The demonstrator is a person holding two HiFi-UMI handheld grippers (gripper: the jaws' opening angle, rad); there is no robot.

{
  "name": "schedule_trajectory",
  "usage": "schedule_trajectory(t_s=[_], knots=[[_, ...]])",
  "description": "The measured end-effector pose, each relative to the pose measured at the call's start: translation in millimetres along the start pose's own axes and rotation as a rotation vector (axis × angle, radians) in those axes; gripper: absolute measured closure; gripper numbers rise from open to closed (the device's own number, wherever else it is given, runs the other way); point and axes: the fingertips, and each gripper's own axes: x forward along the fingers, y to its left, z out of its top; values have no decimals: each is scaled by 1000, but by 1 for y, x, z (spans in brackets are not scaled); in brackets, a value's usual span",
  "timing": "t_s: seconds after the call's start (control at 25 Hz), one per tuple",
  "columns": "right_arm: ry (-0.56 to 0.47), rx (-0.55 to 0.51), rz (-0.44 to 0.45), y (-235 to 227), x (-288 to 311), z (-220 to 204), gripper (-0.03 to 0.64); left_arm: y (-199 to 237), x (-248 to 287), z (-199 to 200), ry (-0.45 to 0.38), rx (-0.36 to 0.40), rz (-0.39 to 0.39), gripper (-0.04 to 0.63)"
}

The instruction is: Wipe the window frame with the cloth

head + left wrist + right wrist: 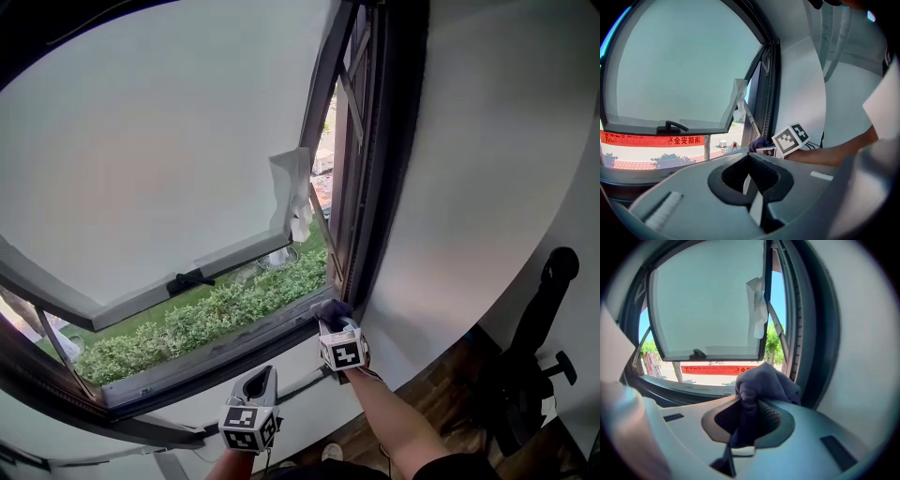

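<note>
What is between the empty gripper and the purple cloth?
Nothing loose: in the head view only the window frame's bottom rail runs between the left gripper and the cloth in the right gripper.

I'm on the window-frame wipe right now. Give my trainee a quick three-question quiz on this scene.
1. True or false: the left gripper holds the cloth.
2. Which part of the window frame is the right gripper at? A) top left corner B) lower right corner C) middle of the left side
3. Fill in: the window sash stands ___.
Key: 1 false; 2 B; 3 open.
</note>
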Motion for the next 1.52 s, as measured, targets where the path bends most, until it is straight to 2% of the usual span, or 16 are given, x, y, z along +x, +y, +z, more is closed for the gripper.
schedule_trajectory(t_s=[0.32,0.56,0.8,0.96,1.24,1.52], knots=[[-252,65,-134,-11,-71,32,549,0,2,9,-30,27,8,588],[-366,6,-128,12,-123,46,549,-18,9,20,-66,57,-38,586],[-475,47,-147,14,-183,56,549,-42,11,36,-109,84,-84,588],[-513,84,-181,10,-210,50,549,-54,10,37,-124,92,-111,588],[-556,78,-210,7,-237,48,549,-75,13,37,-127,104,-165,588],[-558,73,-201,14,-243,43,549,-82,10,38,-134,109,-182,588]])
